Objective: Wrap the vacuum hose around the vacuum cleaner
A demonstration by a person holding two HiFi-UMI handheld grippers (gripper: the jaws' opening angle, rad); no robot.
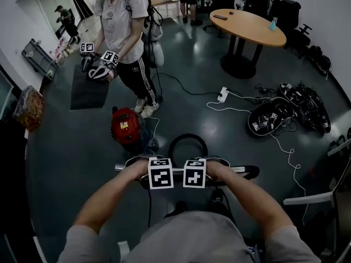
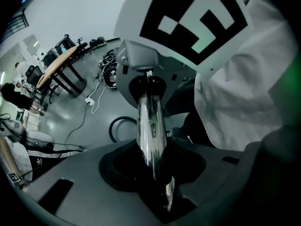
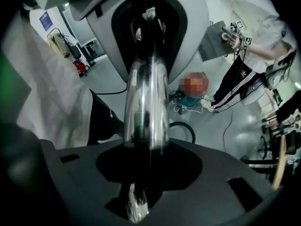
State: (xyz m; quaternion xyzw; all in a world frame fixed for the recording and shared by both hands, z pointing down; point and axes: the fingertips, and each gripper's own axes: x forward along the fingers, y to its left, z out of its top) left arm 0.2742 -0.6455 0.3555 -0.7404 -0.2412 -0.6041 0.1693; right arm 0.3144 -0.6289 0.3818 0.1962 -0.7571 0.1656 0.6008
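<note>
Barely begun, it seems — the left gripper clamps the shiny metal vacuum tube at lower centre, the right gripper rings it with jaws slightly parted; the black hose lies looped on the floor, unwrapped, beside the red canister vacuum cleaner.

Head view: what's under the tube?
A black hose loop on the floor; its near side is covered by the tube, left gripper and right gripper. Below that, dark legs; the floor there is hidden.

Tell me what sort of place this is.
Probably an office or lab workroom: a round wooden table, dark office chairs, and a power strip with cables on the grey floor.
</note>
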